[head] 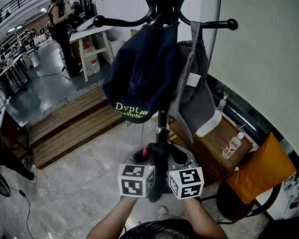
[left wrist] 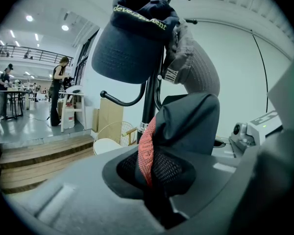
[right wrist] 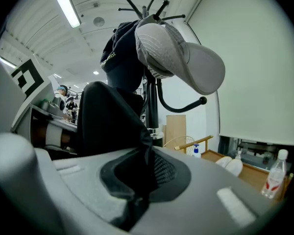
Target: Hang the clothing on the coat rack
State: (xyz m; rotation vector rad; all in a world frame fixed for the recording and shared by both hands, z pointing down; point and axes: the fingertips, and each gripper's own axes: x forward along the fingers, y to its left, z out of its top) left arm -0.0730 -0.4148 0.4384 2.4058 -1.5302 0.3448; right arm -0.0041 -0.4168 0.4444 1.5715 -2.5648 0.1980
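A black coat rack [head: 162, 4] stands straight ahead, its pole [left wrist: 148, 106] close in front of both grippers. A navy cap [head: 137, 78] and a grey cap [head: 194, 93] hang from its hooks. Low in the head view, my left gripper [head: 142, 158] and right gripper [head: 182, 159] sit side by side, both shut on one black garment [head: 159, 168]. The left gripper view shows the garment [left wrist: 191, 126] with a red strip clamped in the left gripper [left wrist: 157, 180]. In the right gripper view the black cloth [right wrist: 108, 126] rises from the shut right gripper [right wrist: 137, 180].
A free curved hook [right wrist: 183, 106] juts from the pole below the grey cap [right wrist: 181, 58]. A wooden cabinet [head: 209, 146] with bottles [head: 234, 144] stands right of the rack, an orange-cushioned chair [head: 261, 171] beyond it. Wooden steps [head: 74, 123] lie left. A person [head: 60, 24] stands far back.
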